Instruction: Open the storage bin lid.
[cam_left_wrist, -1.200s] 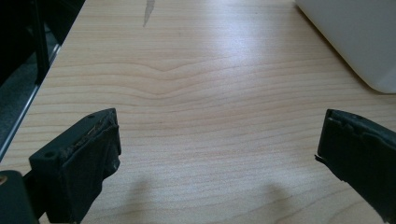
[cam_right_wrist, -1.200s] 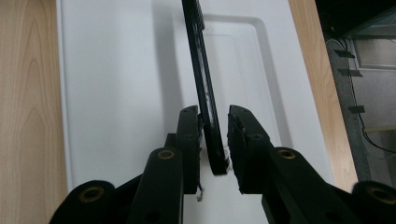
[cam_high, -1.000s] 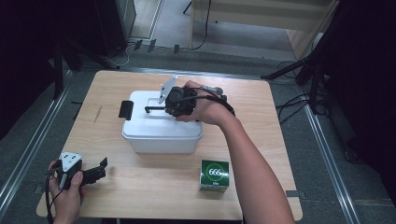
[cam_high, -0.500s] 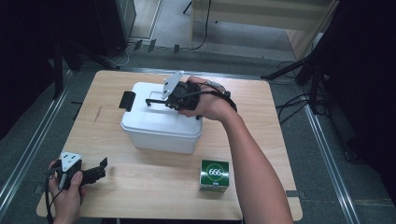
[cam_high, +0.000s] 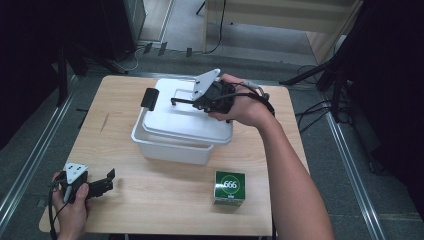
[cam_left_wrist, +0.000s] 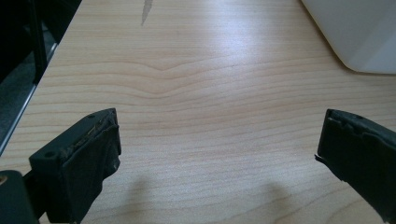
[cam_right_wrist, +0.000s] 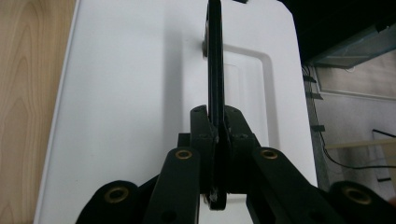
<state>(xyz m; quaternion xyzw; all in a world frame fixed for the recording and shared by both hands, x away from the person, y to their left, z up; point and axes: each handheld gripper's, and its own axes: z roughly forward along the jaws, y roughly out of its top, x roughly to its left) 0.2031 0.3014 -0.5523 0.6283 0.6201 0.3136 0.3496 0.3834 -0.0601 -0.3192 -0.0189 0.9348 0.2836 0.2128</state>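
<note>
A white plastic box (cam_high: 170, 149) stands mid-table. Its white lid (cam_high: 186, 122) is raised off the rim and sits a little to the right of the box. A thin black handle (cam_high: 181, 101) runs along the lid's top, with a black clip (cam_high: 149, 98) at its left end. My right gripper (cam_high: 198, 102) is shut on that handle from the right. In the right gripper view my right gripper (cam_right_wrist: 215, 123) has both pads pressed on the black handle (cam_right_wrist: 215, 56) over the lid (cam_right_wrist: 130, 93). My left gripper (cam_high: 107, 181) rests open at the table's near left corner, and in the left gripper view my left gripper (cam_left_wrist: 217, 149) has bare wood between its jaws.
A green carton (cam_high: 229, 188) marked 666 stands near the front edge, right of centre. The wooden table (cam_high: 165, 210) has dark floor and metal rails on both sides. A corner of the white box (cam_left_wrist: 359, 32) lies ahead and right of my left gripper.
My right hand has risen and drifted right with the handle in its grip, and the lid has come up off the box. The left hand has stayed put.
</note>
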